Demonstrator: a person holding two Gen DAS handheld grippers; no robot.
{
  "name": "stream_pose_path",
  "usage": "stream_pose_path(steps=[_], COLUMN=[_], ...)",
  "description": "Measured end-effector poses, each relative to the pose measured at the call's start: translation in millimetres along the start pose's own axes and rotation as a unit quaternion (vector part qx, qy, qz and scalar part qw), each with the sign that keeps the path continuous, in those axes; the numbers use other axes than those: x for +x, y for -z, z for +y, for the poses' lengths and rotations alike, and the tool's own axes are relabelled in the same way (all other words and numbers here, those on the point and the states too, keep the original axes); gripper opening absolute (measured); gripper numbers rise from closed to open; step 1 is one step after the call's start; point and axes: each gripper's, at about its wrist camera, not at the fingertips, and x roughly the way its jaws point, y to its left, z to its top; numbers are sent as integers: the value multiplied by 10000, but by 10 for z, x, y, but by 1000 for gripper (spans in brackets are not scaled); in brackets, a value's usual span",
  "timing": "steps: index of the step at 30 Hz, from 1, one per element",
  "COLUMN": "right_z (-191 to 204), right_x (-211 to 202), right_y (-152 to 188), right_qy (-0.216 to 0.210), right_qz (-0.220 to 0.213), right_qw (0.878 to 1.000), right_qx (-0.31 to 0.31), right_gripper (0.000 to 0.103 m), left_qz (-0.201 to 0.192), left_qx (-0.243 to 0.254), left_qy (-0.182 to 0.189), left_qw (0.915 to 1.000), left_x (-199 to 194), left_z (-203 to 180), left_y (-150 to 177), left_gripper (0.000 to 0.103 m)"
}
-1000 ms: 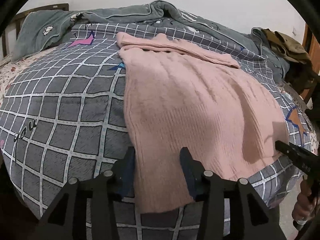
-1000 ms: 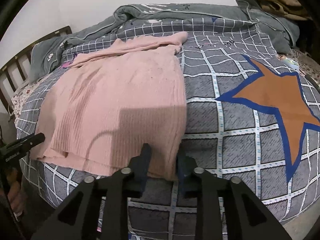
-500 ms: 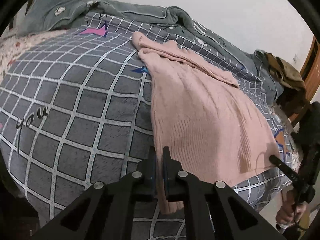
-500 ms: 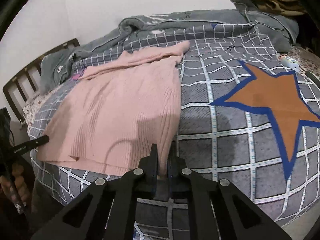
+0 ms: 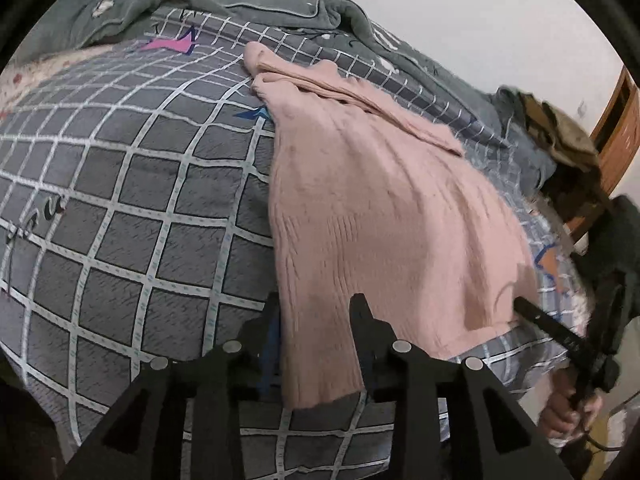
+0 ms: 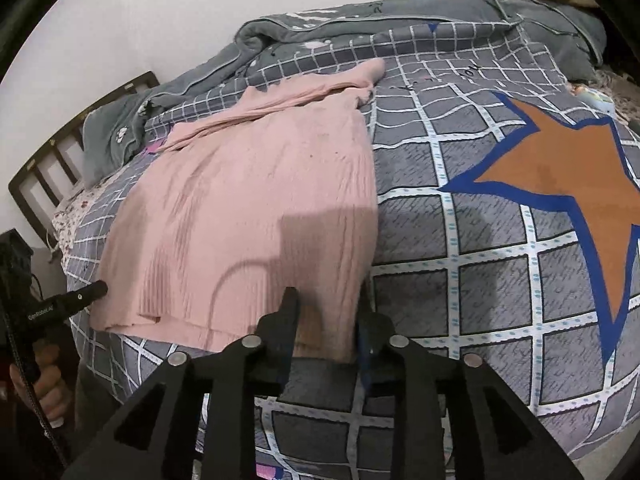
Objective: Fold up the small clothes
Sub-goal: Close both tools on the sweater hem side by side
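A pink ribbed sweater (image 5: 380, 208) lies flat on the grey checked bedcover (image 5: 140, 208), sleeves folded across its far end. My left gripper (image 5: 316, 312) straddles the near left hem corner; its jaws are opening, the cloth lies loose between them. In the right wrist view the sweater (image 6: 260, 200) shows its other hem corner between the fingers of my right gripper (image 6: 326, 308), whose jaws are also opening. Each view catches the other gripper at the hem: the right gripper (image 5: 552, 328) and the left gripper (image 6: 68, 304), both held by a hand.
A grey blanket (image 6: 360, 24) is bunched along the far side of the bed. An orange star (image 6: 560, 168) is printed on the bedcover (image 6: 480, 280) right of the sweater. A dark slatted headboard (image 6: 60, 152) stands at the left. Olive clothes (image 5: 560, 128) are piled by wooden furniture (image 5: 616, 128).
Half a second ago both grippers were shut on the sweater's hem corners; now both pairs of jaws have parted. The left view has swung slightly.
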Motion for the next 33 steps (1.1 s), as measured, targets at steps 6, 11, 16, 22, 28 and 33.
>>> stream_pose_path(steps=[6, 11, 16, 22, 28, 33], right_z=[-23, -29, 25, 135, 200, 189], right_x=[-194, -515, -681, -864, -1075, -1149], right_y=[-22, -105, -247, -383, -444, -522], right_qy=[-140, -545, -788, -1009, -1174, -1276], right_qz=[-163, -450, -552, -661, -814, -870], right_qw=[9997, 9969, 9936, 9899, 9873, 9845], right_qx=[132, 340, 590, 744, 692, 833], right_gripper=[8, 7, 7, 7, 7, 7], left_qz=[16, -238, -398, -557, -637, -514], left_qx=[-298, -578, -669, -673, -714, -922], left_qy=[193, 502, 649, 760, 859, 999], left_qw=[9994, 9968, 9948, 9933, 9917, 9894], left_x=[-145, -459, -698, -895, -1079, -1088], left_z=[125, 217, 191, 114, 114, 159], left_y=[-56, -193, -331, -477, -509, -605], left_gripper=[7, 6, 6, 6, 6, 6])
